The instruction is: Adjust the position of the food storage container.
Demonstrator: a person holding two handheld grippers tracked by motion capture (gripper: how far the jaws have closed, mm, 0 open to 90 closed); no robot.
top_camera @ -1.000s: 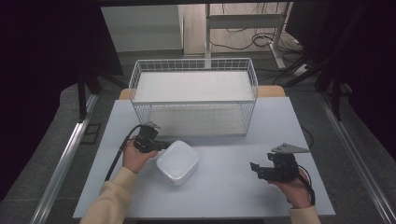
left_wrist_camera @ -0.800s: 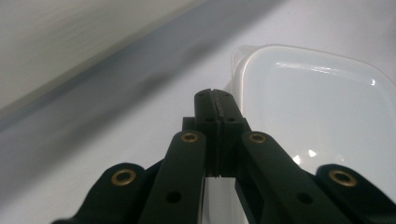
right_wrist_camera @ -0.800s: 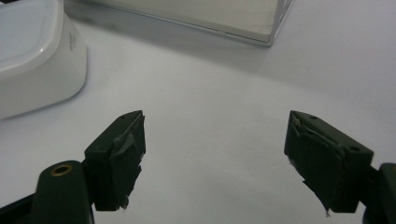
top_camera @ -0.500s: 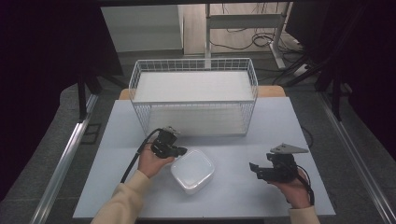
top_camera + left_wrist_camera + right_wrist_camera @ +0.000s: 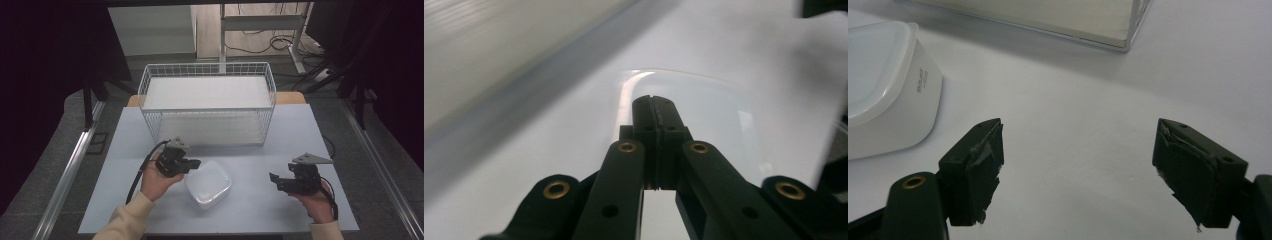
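Sitting on the pale table (image 5: pixel 125 150) just in front of the wire basket (image 5: pixel 207 102), between the two grippers: a white plastic container (image 5: pixel 208 183), likely light, stiff and smooth-walled, so probably slippery under hard pads. Gripping best at the raised rim or across a rounded corner, not the sloped side. Pinching the container's near-left rim with the left gripper (image 5: pixel 192 163), jaws pressed together, though whether a thin lip lies between them is hard to tell through the blur. Waiting to the container's right with the right gripper (image 5: pixel 274 181), jaws standing wide apart on nothing. Blocking the container's far side: the basket wall, needing a lift over it.
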